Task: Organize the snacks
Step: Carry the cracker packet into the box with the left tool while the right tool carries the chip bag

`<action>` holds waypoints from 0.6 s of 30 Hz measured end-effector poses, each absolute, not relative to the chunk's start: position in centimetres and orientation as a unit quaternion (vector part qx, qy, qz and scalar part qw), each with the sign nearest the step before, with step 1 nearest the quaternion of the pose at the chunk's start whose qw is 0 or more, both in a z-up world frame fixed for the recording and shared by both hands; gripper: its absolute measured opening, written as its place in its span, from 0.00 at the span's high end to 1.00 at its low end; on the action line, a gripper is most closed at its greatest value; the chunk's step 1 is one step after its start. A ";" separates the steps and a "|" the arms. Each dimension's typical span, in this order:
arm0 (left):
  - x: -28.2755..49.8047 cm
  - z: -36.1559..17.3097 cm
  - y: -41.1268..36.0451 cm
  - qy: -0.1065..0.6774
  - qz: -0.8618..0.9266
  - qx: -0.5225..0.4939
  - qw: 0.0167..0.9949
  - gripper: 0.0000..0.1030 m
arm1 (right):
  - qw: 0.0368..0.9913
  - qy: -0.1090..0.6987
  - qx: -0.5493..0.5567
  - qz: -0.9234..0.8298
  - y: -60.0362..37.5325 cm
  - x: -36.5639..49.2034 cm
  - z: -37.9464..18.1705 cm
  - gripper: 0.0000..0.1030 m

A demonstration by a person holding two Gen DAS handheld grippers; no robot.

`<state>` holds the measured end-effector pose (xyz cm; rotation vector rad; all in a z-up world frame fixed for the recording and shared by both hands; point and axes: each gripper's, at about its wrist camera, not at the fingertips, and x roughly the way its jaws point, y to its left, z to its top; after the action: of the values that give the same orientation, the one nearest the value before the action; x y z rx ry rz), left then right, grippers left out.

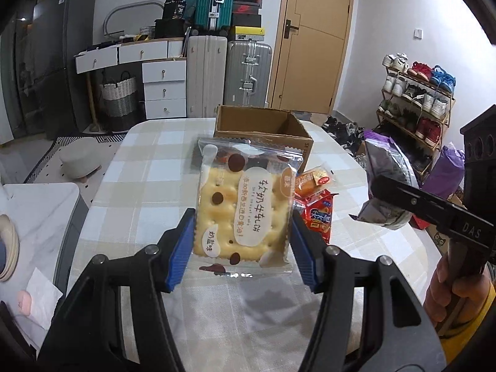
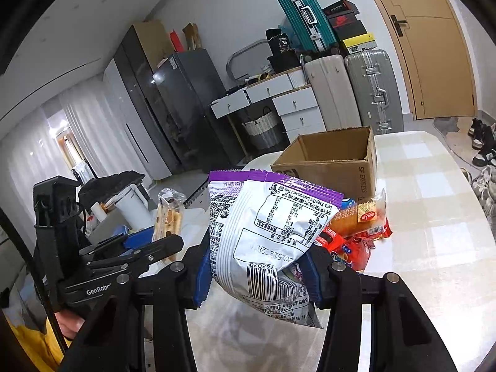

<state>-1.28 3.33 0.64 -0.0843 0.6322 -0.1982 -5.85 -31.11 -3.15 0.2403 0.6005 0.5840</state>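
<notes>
Left wrist view shows the left gripper (image 1: 241, 235) pinching a cracker pack (image 1: 245, 204) and the right gripper (image 2: 257, 266) pinching a purple bag (image 2: 266, 232), both lifted above the table (image 1: 148, 179), probably so they can go into the box (image 1: 263, 133) at its far edge.
</notes>
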 end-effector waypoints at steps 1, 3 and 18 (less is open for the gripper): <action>-1.6 0.8 3.3 0.310 -0.098 -0.043 0.945 0.46 | 0.907 0.290 0.116 0.283 -31.2 -5.9 -3.0 0.52; -1.9 1.0 3.4 0.310 -0.100 -0.043 0.945 0.46 | 0.908 0.287 0.116 0.282 -31.3 -5.8 -3.0 0.52; 0.0 3.7 4.3 0.307 -0.089 -0.058 0.946 0.46 | 0.913 0.281 0.108 0.276 -32.6 -1.4 -0.8 0.52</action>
<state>0.02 4.30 3.68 -0.1191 0.6260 -0.1821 -1.43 -32.59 -0.76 0.2235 0.5793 0.5683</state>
